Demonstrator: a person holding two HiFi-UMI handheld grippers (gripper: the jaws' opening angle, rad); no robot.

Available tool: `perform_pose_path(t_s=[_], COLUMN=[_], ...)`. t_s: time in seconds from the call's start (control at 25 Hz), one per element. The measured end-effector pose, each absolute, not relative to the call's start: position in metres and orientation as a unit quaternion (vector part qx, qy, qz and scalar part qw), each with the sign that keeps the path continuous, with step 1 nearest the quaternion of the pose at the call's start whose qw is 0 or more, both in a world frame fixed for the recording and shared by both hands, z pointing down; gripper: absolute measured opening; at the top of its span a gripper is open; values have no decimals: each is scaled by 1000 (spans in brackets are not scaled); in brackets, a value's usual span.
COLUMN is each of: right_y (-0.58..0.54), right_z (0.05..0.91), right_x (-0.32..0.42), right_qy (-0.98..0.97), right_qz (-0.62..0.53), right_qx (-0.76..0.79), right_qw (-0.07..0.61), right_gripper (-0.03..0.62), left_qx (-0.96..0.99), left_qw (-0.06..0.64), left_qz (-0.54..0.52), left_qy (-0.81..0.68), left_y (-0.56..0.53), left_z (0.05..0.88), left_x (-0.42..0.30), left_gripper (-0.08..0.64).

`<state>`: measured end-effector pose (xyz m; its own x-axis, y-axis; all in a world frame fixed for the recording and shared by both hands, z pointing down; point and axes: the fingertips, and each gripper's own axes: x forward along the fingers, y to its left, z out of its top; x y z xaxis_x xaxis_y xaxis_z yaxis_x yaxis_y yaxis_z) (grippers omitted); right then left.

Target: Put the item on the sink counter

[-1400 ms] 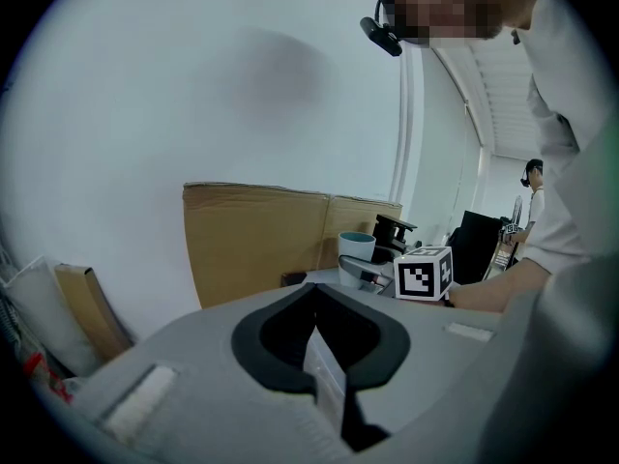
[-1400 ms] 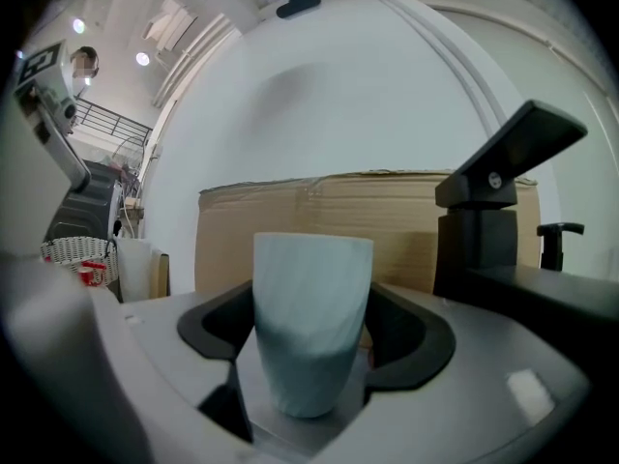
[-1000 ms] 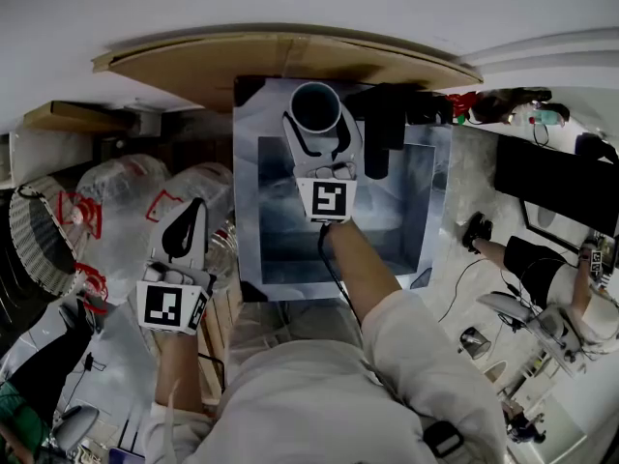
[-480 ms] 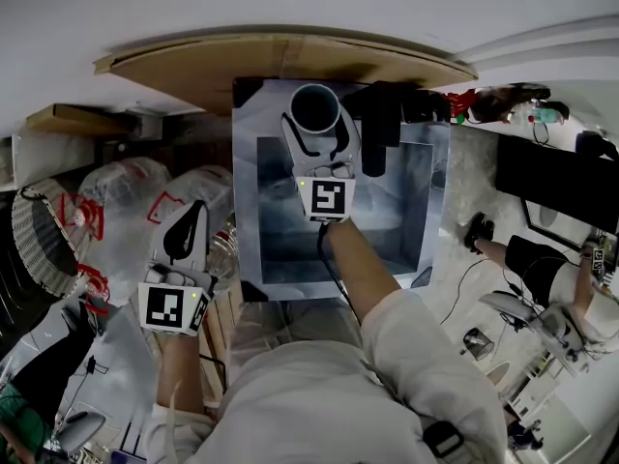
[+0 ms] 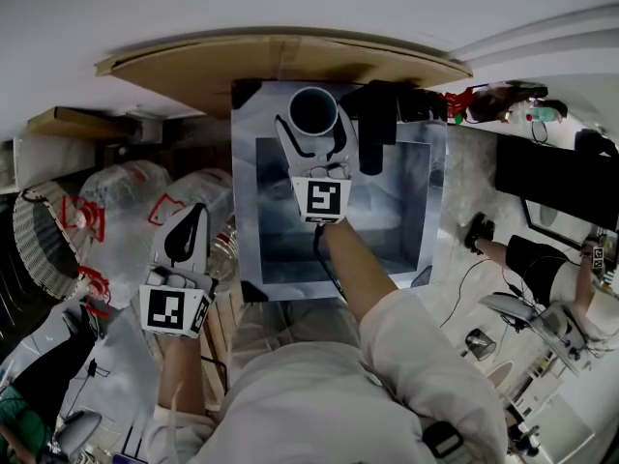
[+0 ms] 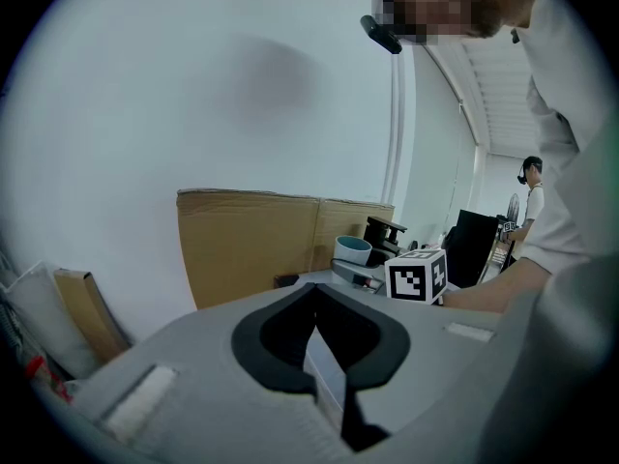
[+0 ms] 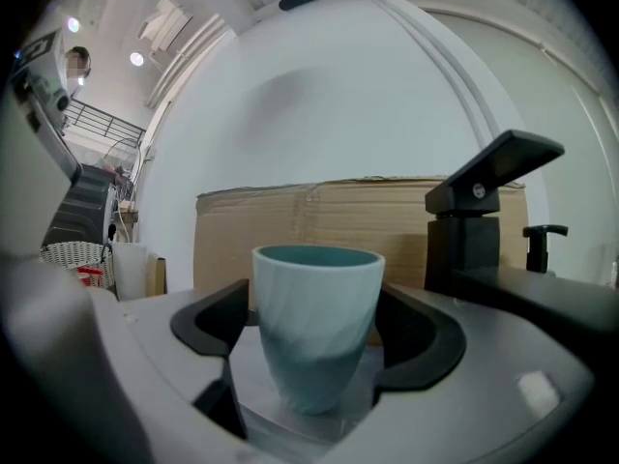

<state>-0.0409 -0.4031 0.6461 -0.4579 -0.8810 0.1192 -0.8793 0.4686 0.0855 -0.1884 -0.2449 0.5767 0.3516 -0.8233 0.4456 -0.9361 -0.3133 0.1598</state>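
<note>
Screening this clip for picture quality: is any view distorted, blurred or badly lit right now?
Head view: heavy fisheye bows the cardboard into an arc; the light is even and the sink is sharp. Left gripper view: black round vignette, bright wall, no glare. Right gripper view: same vignette; the cup is sharp, while the black faucet shows little detail.

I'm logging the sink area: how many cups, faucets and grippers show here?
Cups: 1, the teal cup
Faucets: 1, the black faucet
Grippers: 2, left gripper shut; right gripper jaws just opening, cup between them
Total: 4
</note>
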Motion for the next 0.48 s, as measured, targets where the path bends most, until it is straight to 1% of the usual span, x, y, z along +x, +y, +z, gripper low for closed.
perform_pose_path(t_s=[0.48], right_y=[-392], right_z=[626], right_x=[-37], right_qy=[-845], right_qz=[-2], right_qx=[532], right_qw=[52], right_gripper=[410], left_qx=[803], left_qw=[191], left_qz=[135], left_qy=[-549], left_y=[-240], left_z=[567], left_x=[-185], left_gripper=[6])
